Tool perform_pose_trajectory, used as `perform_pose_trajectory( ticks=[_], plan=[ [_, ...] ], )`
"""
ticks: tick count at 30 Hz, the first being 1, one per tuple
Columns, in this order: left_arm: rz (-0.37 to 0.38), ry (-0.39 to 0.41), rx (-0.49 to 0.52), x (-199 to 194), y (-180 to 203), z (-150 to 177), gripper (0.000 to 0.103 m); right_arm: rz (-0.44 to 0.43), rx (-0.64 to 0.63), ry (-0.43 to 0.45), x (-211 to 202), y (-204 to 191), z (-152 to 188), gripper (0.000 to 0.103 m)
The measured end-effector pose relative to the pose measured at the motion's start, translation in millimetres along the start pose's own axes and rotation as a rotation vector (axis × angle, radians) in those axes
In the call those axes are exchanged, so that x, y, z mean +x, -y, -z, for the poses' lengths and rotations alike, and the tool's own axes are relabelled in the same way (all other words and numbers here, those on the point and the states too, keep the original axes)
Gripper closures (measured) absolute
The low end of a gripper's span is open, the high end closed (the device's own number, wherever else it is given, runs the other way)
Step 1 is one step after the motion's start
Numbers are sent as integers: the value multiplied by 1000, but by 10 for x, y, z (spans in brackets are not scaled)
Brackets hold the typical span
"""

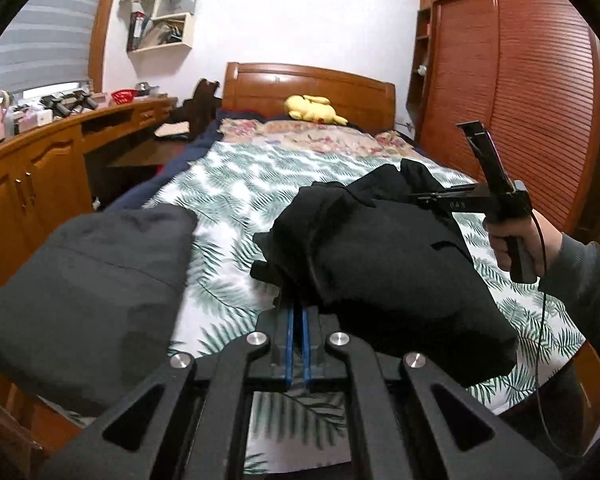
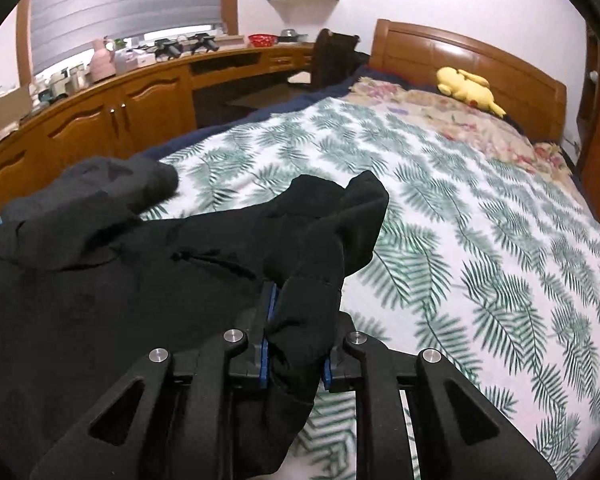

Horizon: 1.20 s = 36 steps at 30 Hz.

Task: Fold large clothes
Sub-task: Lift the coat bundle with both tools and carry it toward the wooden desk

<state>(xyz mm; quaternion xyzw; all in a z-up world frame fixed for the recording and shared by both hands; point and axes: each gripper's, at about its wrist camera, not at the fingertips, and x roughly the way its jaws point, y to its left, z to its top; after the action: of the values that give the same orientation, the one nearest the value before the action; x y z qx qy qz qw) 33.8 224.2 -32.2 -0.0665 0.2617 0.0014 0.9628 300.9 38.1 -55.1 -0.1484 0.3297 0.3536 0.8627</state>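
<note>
- A wooden cabinet run (image 2: 100, 120) is lining the far left of the room, with bottles and small gear crowding its top under a grey window blind (image 2: 124, 4).
- A dark grey garment (image 1: 88, 300) is lying bunched at the near left edge of the bed, partly hanging over the side.
- The bed cover (image 2: 480, 248), white with green fern leaves, is stretching from the near edge toward the wooden headboard (image 1: 308, 88) at the far end.
- The left gripper (image 1: 296, 304) is sitting just right of the grey garment, its blue pads pressed together and pinching an edge of the black garment (image 1: 392, 264).
- That black garment is hanging lifted above the cover in the middle of the bed, its folds sagging between the two grippers.
- The right gripper (image 2: 300, 316) is clamping a thick bunched fold of the same black cloth, its jaws standing slightly apart with the fabric filling the gap.
- A hand (image 1: 512, 244) in a grey sleeve is gripping the right gripper's handle at the right side of the bed, and a thin black cable is trailing down from it.
- A yellow plush toy (image 1: 314, 110) is resting far away against the headboard, on a floral blanket (image 1: 308, 136).
- A reddish slatted wardrobe (image 1: 520, 92) is standing at the far right.
</note>
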Motion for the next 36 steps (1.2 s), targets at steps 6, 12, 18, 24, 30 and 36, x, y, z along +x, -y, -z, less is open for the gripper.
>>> perform_pose_trajectory(
  ticks=[6, 12, 18, 24, 30, 36],
  plan=[
    [-56, 56, -9, -315, -320, -161, 102, -4, -49, 36, -90, -356, -378, 88],
    [-123, 108, -22, -583, -626, -268, 102, -21, -90, 70, -102, -762, -652, 88],
    [-226, 136, -24, -794, -1033, -361, 102, -59, -136, 101, 126, -1325, -1073, 88],
    [-356, 169, -20, -1019, -1504, -445, 102, -93, -173, 145, 372, -1921, -1455, 88],
    [-488, 155, -23, -981, -1984, -291, 102, -87, -175, 199, 686, -2488, -1869, 83],
    [-565, -24, -130, -433, -2689, 305, 102, -117, -133, 71, 1245, -2897, -1611, 48]
  ],
)
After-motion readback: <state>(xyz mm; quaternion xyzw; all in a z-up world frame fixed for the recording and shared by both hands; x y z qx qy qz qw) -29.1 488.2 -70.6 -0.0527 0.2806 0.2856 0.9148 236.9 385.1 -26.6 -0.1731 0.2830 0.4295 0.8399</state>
